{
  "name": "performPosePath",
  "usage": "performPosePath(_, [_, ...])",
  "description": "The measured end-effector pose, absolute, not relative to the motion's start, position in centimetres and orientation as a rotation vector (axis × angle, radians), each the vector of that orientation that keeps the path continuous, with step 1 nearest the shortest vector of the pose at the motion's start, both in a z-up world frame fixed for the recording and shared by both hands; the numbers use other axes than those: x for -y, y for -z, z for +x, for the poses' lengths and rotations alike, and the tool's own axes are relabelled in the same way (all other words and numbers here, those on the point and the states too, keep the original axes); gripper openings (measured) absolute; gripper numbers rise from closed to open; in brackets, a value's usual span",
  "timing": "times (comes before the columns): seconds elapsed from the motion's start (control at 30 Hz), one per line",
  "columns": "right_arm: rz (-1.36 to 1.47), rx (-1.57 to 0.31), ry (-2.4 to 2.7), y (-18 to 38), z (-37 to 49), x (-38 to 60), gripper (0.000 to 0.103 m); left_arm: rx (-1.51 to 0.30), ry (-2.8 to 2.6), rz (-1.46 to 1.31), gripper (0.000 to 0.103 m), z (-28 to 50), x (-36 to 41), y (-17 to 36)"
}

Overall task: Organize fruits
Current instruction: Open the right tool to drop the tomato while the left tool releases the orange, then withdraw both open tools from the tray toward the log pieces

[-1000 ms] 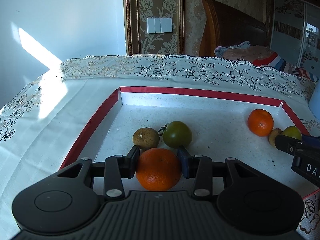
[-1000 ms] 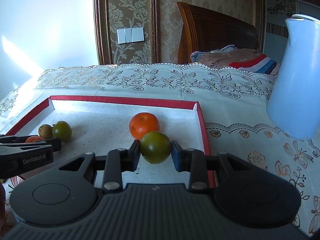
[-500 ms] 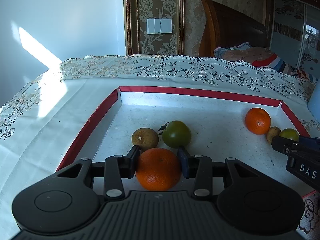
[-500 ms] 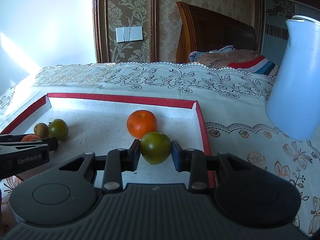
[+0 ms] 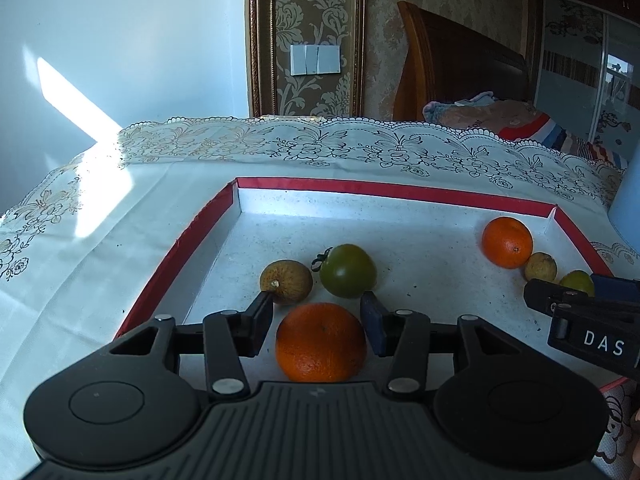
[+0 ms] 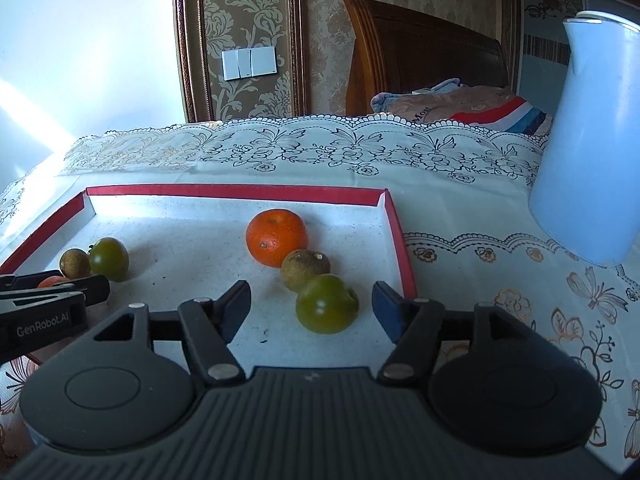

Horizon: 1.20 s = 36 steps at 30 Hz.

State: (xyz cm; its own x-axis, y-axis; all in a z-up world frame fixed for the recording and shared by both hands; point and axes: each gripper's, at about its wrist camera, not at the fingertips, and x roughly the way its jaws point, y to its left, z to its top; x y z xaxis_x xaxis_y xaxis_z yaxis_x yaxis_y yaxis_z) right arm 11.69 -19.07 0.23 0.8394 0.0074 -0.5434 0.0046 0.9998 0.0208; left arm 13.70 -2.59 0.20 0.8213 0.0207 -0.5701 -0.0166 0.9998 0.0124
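- Fruit's all sitting in the red-rimmed tray [image 5: 176, 248] on the counter [image 5: 80, 248], split into two little groups.
- Left group: orange [image 5: 321, 342] sits between the left gripper [image 5: 318, 322] jaws, which are spread a bit wider than the fruit, small gap each side, so not gripping it.
- Just past it, brown fruit [image 5: 286, 281] at 11 o'clock and green tomato [image 5: 348, 276] at 1 o'clock, close together.
- Right group: second green tomato [image 6: 327, 309] sits between the right gripper [image 6: 312, 306] jaws, which are wide open, well clear of it on both sides.
- Second brown fruit [image 6: 305, 269] touches it at 11 o'clock, and the second orange [image 6: 277, 237] is right behind that one.
- Pale blue jug [image 6: 588, 152] stands off the tray at 2 o'clock in the right view, on the lace cloth [image 6: 460, 160].
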Motion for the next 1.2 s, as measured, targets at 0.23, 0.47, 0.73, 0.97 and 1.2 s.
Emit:
performPosePath(0.23, [0.024,-0.564,0.002,-0.3,11.4,19.1,0.084,-0.578,-0.009,0.029,0.064,13.1,3.0,-0.4])
performPosePath(0.47, [0.029,-0.563,-0.014,-0.3,11.1,19.1,0.089,-0.579,-0.011,0.014,0.064,12.8,2.6,-0.4])
performPosePath(0.73, [0.030,-0.547,-0.028,-0.4,10.5,19.0,0.094,-0.561,-0.013,0.027,0.064,12.2,2.7,-0.6])
performPosePath(0.97, [0.028,-0.531,-0.034,-0.6,9.9,19.0,0.097,-0.525,-0.001,0.067,0.065,11.2,3.3,-0.9])
performPosePath(1.2, [0.047,-0.516,-0.045,-1.0,9.3,19.2,0.099,-0.479,0.003,0.098,0.073,10.0,3.7,-1.1])
